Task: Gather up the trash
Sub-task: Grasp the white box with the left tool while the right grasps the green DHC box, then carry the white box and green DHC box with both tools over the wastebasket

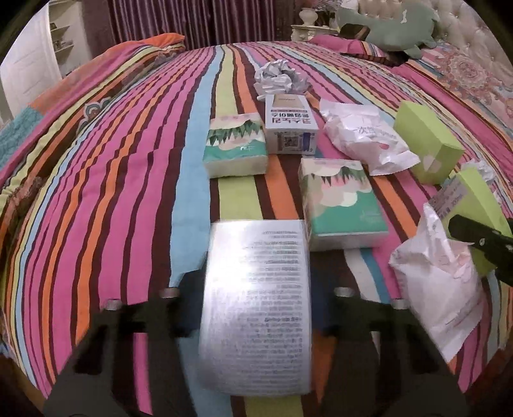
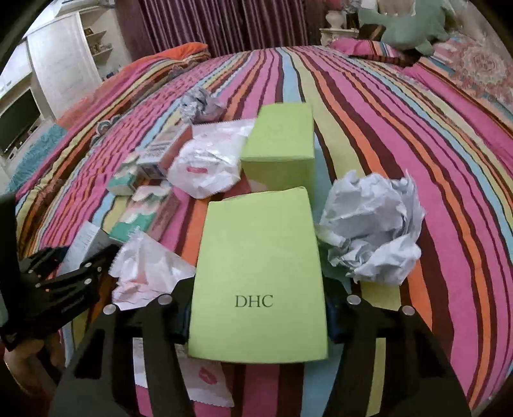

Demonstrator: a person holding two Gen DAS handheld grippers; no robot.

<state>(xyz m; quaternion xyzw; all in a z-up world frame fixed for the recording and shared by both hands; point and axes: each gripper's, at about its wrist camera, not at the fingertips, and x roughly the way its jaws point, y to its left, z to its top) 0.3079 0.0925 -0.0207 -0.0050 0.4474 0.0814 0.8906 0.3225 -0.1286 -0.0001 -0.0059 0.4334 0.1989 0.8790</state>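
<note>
Bed: striped bedspread [image 1: 128, 179] in pink, orange, blue and lime covers the whole surface; the trash lies scattered across it.
Left gripper [image 1: 256, 308]: closed on a silver box [image 1: 256, 308] printed with fine text, 1 finger on each long side; the box is blurred and points away from the camera.
Right gripper [image 2: 258, 308]: clamped on a lime DHC box [image 2: 259, 272], fingers pressing both of its long sides, logo toward the camera.
Beside the DHC box: a crumpled white paper ball [image 2: 373, 227] touches its right edge; a torn pink-and-white wrapper [image 2: 147, 269] lies at its left, between the 2 grippers.
Under the right gripper: a flat white wrapper with a lip print [image 2: 205, 375] lies on the bedspread.
Middle distance: 2 tissue packs with a green-and-peach print [image 1: 235, 146] [image 1: 341, 205], a white carton with a QR code [image 1: 290, 125], a crinkled white plastic bag [image 1: 365, 138] and a second lime box [image 1: 428, 142] lie close together.
Further back: another crumpled paper ball [image 1: 279, 77] sits just behind the white carton.
Far end: a green plush toy [image 1: 391, 25] rests near the tufted headboard [image 1: 474, 35]; purple curtains [image 1: 192, 22] hang behind, white shelves [image 2: 80, 48] to the left.
</note>
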